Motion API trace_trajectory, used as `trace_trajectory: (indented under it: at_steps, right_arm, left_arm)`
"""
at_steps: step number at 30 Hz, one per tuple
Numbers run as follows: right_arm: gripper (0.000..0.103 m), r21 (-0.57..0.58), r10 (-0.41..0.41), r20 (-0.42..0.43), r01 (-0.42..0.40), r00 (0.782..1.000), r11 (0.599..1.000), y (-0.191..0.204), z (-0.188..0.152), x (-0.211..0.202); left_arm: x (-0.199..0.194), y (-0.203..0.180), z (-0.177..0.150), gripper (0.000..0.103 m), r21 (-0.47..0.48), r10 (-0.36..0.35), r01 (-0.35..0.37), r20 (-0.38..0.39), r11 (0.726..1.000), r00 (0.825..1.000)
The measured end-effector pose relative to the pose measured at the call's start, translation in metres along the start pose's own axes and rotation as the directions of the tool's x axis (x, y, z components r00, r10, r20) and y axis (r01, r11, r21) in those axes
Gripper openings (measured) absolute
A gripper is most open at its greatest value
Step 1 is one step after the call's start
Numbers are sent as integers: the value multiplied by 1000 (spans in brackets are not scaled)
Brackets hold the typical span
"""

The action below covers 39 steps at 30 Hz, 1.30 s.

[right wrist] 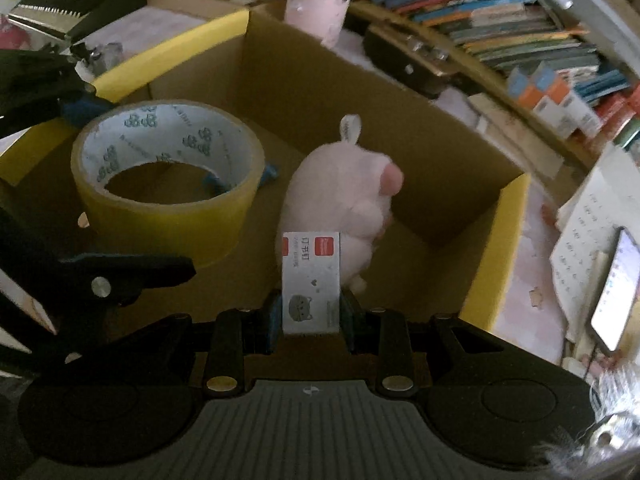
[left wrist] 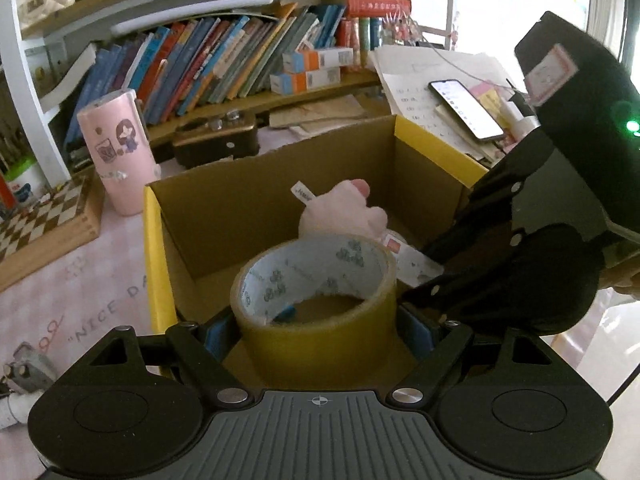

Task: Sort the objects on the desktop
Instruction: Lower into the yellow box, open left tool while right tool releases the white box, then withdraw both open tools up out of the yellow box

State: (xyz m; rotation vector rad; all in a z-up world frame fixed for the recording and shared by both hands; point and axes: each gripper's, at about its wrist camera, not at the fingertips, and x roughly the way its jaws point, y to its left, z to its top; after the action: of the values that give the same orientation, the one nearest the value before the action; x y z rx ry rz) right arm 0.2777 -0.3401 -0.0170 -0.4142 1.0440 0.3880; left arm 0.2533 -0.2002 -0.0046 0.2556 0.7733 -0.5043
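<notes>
An open cardboard box [left wrist: 154, 240] with yellow-edged flaps stands on the desk. My left gripper [left wrist: 316, 332] is shut on a roll of yellowish packing tape [left wrist: 316, 304], blue pads on either side, held just above the box floor. In the right wrist view the tape roll [right wrist: 168, 184] sits at the left of the box [right wrist: 360, 92]. My right gripper [right wrist: 312, 320] is shut on a small white staples box [right wrist: 312, 284] with a cat drawing, right beside a pink plush toy [right wrist: 340, 192] lying inside the box. The plush toy [left wrist: 344, 212] shows behind the tape.
A pink tumbler [left wrist: 116, 152] and a chessboard [left wrist: 40, 220] stand left of the box. A dark case [left wrist: 216, 140] and a shelf of books [left wrist: 220, 60] lie behind it. A lit phone [left wrist: 466, 110] rests on papers at the right.
</notes>
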Motion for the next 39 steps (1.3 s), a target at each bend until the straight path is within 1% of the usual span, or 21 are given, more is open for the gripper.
trace_trajectory:
  at_steps: [4,9,14,20,25,27,28,31,33,35,39]
  right_arm:
    - [28,19,33,-13,-33,999,999,-2,1,6]
    - [37,48,46,28,-47,999,998,-2,0,0]
    - [44,105,44,101,-54,994,993,-3,-4,-18]
    - [49,189,27,218,-69,976,980,-3,-16,-51]
    - [51,281,-27,302,-62,953,958,-2,-31,-80]
    - [54,315,-72,340,-41,938,948,2,-38,-92]
    - [56,328,-96,359,-29,928,944,5,-42,-99]
    - [60,370,-172,402,12,899,929,13,-52,-114]
    - [60,392,-220,417,44,882,919,20,-59,-122]
    - [60,417,-254,425,61,869,907,26,-66,-128]
    - [60,470,-295,414,76,861,880,40,-78,-133]
  left_arm:
    - [-3,-3,0,85,31,35,-36,29,999,999]
    - [-18,-3,1,88,26,56,-59,92,998,994]
    - [-42,0,2,90,-21,68,-65,177,998,982]
    - [-69,2,0,92,-84,95,-75,257,994,962]
    - [-86,5,-9,93,-136,109,-72,289,988,951]
    - [-94,7,-13,93,-157,124,-80,299,984,946]
    - [-98,8,-16,94,-171,133,-83,304,982,943]
    - [-111,14,-25,95,-218,153,-85,320,972,935]
    - [-117,16,-31,96,-235,164,-87,328,968,930]
    - [-123,19,-37,96,-241,173,-93,333,966,927]
    - [-133,24,-51,96,-229,176,-100,341,968,923]
